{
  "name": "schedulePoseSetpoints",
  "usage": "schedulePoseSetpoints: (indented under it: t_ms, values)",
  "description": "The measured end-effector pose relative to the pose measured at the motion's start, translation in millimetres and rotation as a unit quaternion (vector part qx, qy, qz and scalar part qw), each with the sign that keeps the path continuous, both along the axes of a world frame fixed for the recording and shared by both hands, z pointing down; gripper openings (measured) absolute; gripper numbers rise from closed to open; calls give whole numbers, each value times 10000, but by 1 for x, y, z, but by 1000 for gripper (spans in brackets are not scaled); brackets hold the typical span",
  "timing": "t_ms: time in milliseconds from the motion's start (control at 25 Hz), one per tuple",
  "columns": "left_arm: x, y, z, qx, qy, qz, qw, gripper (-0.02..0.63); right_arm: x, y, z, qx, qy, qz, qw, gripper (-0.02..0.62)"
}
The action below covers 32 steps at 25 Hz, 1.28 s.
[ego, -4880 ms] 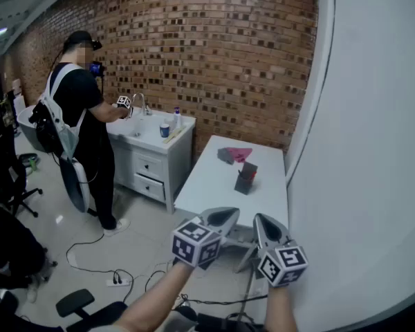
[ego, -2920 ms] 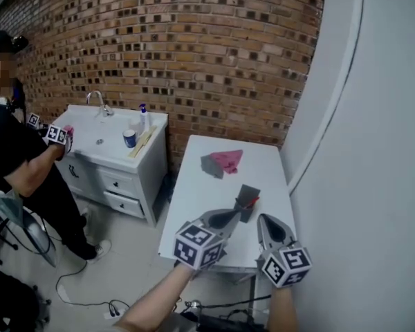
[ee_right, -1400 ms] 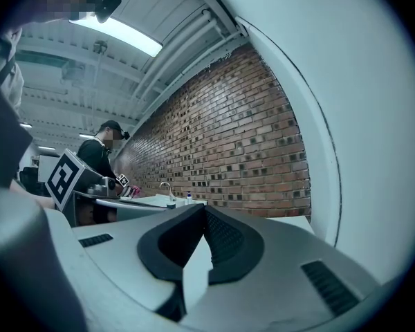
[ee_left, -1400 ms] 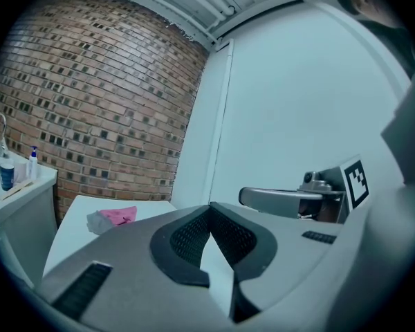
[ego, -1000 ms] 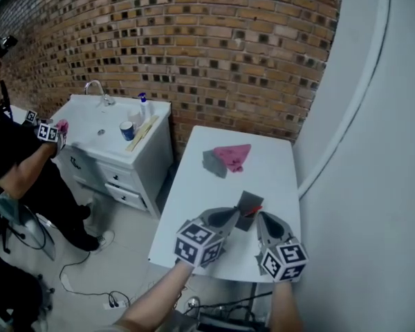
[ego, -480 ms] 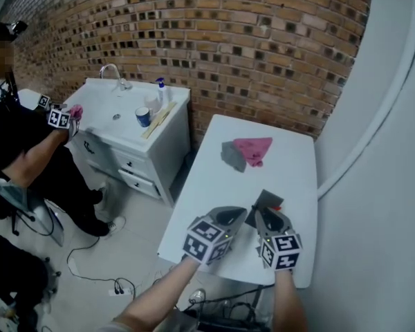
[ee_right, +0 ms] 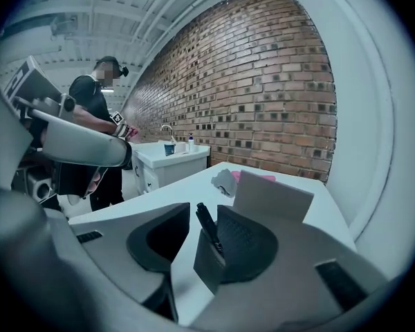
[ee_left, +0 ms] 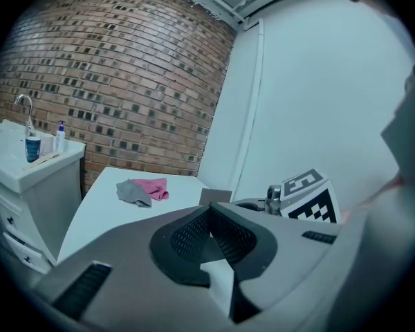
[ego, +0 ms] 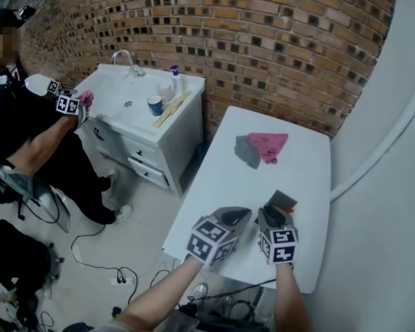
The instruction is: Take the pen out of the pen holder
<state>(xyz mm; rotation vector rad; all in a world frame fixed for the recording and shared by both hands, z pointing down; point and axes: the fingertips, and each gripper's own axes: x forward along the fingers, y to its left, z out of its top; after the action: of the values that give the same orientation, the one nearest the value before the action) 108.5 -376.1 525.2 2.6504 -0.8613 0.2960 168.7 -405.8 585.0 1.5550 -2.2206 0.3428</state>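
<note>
Grippers fill the near edge of the head view, one in each of the person's hands, both reaching over the front of a white table (ego: 214, 185). The left gripper (ego: 241, 216) hovers above the table's near part with its jaws drawn together until the tips meet; its own view shows nothing between them. The right gripper (ego: 277, 216) sits just beside it, to the right, with its jaws spread apart.

Seen from the right gripper view, a dark grey pen holder (ee_right: 209, 265) stands on the table between those parted jaws, its low front wall nearest the camera and a taller back panel rising behind. A dark pen (ee_right: 207, 227) stands tilted inside the pen holder, its upper end poking out between the jaw tips and lying closer to the jaw on the right of that view. Neither jaw is pressed onto it.

Farther along the table, well apart from the pen holder, a grey cloth (ego: 247, 152) and a pink cloth (ego: 270, 144) lie crumpled and touching each other.

Left of the table stands a white sink cabinet (ego: 149, 161) with drawers, a tap (ego: 124, 55), a blue cup (ego: 154, 105) and a small spray bottle (ego: 174, 78) on top. A second person (ego: 17, 123) in dark clothes stands at its far-left side, holding grippers of their own over the sink.

Behind everything runs a brick wall (ego: 263, 40); a plain white wall (ego: 394, 185) borders the table's right side.
</note>
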Motion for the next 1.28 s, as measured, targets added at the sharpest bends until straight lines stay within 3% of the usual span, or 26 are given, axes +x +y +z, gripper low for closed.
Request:
schedulePoseSetpoints:
  t_ms: [200, 400, 880, 1280]
  values:
    - [-2, 0, 5, -98, -61, -58, 9999, 3, -1, -7, 6, -53, 182, -29, 9998, 128]
    - [1, 0, 6, -72, -55, -41, 10000, 3, 2, -7, 6, -1, 242, -43, 9997, 60]
    - [10, 3, -18, 178, 82, 138, 9997, 3, 25, 10, -65, 684, -22, 275, 9973, 43]
    - [28, 16, -68, 566, 348, 433, 9968, 3, 41, 49, -144, 1472, -354, 478, 9873, 43]
